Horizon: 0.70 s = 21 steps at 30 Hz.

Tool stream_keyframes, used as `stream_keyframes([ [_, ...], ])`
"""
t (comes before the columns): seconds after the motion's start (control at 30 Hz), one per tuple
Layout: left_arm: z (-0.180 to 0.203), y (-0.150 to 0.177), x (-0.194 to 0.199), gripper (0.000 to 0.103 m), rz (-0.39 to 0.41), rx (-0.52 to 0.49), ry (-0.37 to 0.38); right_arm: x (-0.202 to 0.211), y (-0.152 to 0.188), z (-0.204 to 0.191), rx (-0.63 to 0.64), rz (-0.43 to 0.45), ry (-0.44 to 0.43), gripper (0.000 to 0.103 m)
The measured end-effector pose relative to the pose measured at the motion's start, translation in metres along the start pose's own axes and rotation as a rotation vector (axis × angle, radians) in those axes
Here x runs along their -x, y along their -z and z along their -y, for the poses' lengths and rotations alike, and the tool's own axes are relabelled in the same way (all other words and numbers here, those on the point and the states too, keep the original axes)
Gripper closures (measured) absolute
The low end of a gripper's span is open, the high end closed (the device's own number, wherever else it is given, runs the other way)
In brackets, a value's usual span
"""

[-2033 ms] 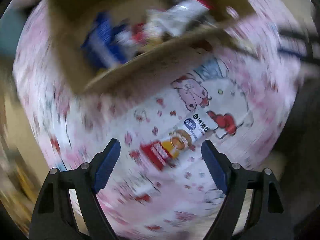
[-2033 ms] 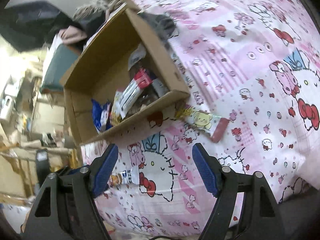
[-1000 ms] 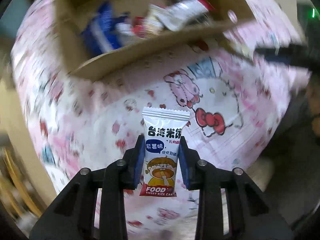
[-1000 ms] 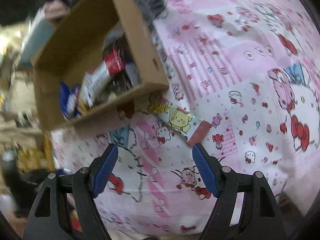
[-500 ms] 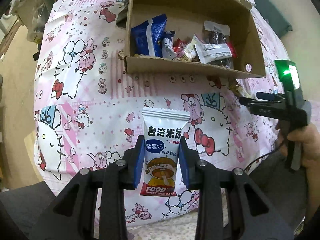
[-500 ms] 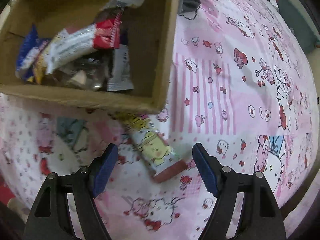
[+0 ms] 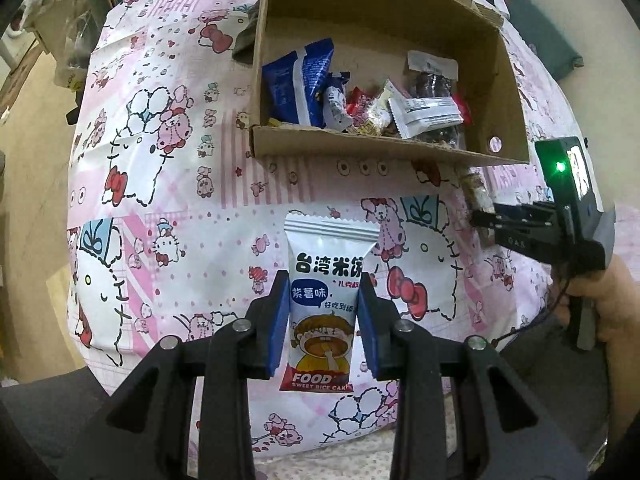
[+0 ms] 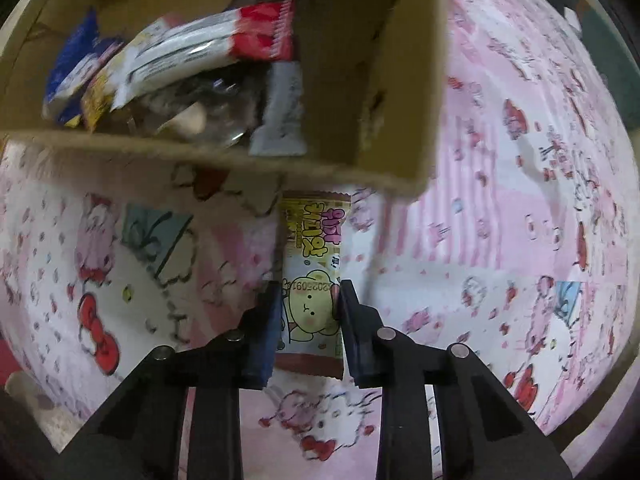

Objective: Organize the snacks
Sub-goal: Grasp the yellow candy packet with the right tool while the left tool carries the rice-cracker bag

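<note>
On the pink cartoon-print cloth (image 7: 168,184) stands the cardboard box (image 7: 360,148), already holding a heap of wrapped snacks, its near wall low and facing both cameras. Below that wall, the left gripper (image 7: 323,322) is clamped across the middle of a white rice-cake packet (image 7: 326,300), held upright and clear of the cloth. The right gripper (image 8: 306,322) has its jaws drawn in against the sides of a yellow bear-print snack bar (image 8: 314,276) that lies just short of the box corner, its far end close under the cardboard edge; the picture is smeared, so whether the bar is firmly pinched or only touched is uncertain.

A shallow pinch on slick wrapper could let either packet slip on the way over. The bar's far end might catch the box wall if lifted straight forward, shoving the box or knocking the bar loose. Both grippers heading for the opening together could collide.
</note>
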State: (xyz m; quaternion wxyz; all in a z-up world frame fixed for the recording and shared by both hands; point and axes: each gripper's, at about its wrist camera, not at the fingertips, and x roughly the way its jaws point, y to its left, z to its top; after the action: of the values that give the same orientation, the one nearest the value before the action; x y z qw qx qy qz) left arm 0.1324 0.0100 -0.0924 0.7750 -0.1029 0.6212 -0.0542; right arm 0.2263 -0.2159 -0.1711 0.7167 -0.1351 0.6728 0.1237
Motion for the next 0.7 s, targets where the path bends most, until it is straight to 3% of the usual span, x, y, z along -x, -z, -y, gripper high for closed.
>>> stream_keyframes([
  [0.23, -0.007, 0.002, -0.004, 0.075, -0.007, 0.020, -0.032, 0.010, 0.022, -0.047, 0.039, 0.003, -0.161, 0.074],
  [0.43, -0.008, 0.002, 0.002, 0.075, 0.006, 0.035, -0.048, 0.035, 0.041, -0.089, 0.021, 0.047, -0.379, 0.074],
  [0.57, -0.006, -0.009, 0.025, 0.075, 0.073, 0.049, -0.063, 0.065, 0.048, -0.105, 0.022, 0.127, -0.483, 0.074],
  [0.7, 0.001, -0.031, 0.052, 0.075, 0.147, 0.061, -0.056, 0.094, 0.045, -0.091, -0.019, 0.222, -0.550, 0.074],
])
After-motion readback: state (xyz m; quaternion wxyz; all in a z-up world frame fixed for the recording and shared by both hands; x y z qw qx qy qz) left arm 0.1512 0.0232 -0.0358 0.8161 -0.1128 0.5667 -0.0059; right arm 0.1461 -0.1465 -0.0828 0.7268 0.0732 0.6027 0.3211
